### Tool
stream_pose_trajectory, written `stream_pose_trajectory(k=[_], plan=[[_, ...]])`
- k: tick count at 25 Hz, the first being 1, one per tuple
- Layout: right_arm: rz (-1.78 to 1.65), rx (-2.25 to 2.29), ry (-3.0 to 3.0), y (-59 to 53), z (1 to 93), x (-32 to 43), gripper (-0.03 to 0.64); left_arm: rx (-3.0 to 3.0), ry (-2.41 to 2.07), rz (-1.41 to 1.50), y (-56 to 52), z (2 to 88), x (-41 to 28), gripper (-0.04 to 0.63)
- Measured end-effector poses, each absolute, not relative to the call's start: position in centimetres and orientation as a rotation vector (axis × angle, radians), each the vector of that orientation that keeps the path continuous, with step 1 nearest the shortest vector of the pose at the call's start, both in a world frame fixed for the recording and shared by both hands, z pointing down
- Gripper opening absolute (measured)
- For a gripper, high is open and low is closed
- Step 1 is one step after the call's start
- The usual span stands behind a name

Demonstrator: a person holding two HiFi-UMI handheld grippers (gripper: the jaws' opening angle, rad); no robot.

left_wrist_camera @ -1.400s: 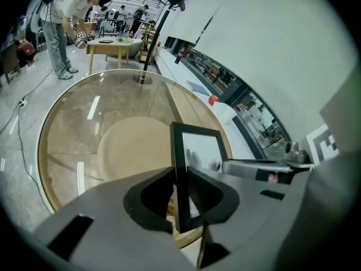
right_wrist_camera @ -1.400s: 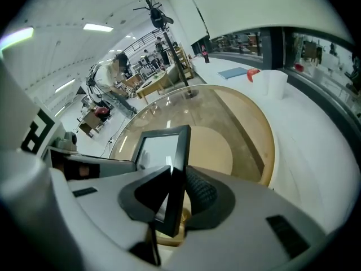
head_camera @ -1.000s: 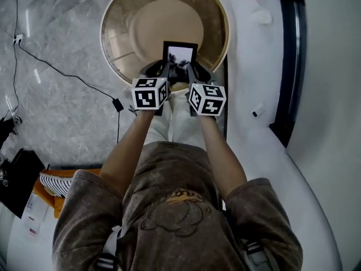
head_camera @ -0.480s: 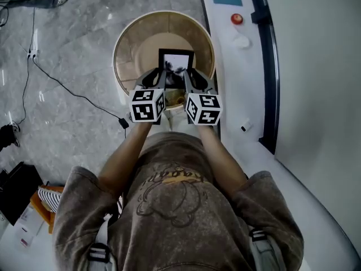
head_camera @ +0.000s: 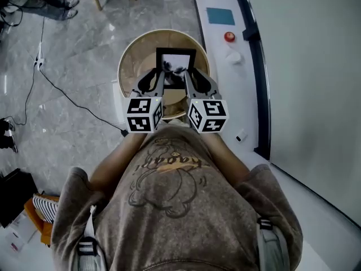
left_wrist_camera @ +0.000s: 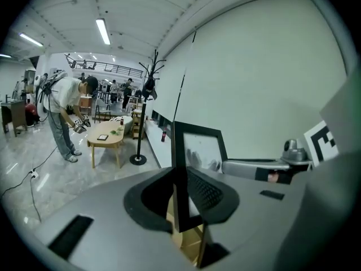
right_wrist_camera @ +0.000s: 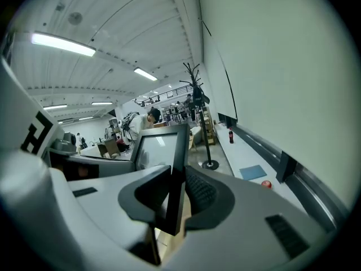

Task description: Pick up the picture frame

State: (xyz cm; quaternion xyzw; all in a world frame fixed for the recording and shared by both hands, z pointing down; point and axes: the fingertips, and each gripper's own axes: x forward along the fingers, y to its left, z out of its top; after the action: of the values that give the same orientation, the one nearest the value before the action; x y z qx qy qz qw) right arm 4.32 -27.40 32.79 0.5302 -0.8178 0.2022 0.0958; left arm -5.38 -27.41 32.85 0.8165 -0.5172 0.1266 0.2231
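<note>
Lift step. My left gripper and right gripper each clamp a side edge of the picture frame, upright in the air over the round basket. Pickup looks nearly done. Next: keep both grips even and the frame level.

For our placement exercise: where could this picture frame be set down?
Bare: inside the round wooden tub under the picture frame; the white ledge beside it, short of the red button. Crowded: grey floor left, crossed by a cable.
</note>
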Motion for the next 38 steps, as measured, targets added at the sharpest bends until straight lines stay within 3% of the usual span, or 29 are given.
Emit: stream_pose_trajectory(k=[13,38], plan=[[0.327,1.651,-2.529,-26.3,24.1,3.1,0.092,2.434,-1.535,0.164,-26.4,24.4,-6.6,0.086],[0.309,1.677,-2.566,-25.6,23.7,4.3,0.084,2.463,-1.554,0.166,-25.7,24.0,-5.4,0.086]])
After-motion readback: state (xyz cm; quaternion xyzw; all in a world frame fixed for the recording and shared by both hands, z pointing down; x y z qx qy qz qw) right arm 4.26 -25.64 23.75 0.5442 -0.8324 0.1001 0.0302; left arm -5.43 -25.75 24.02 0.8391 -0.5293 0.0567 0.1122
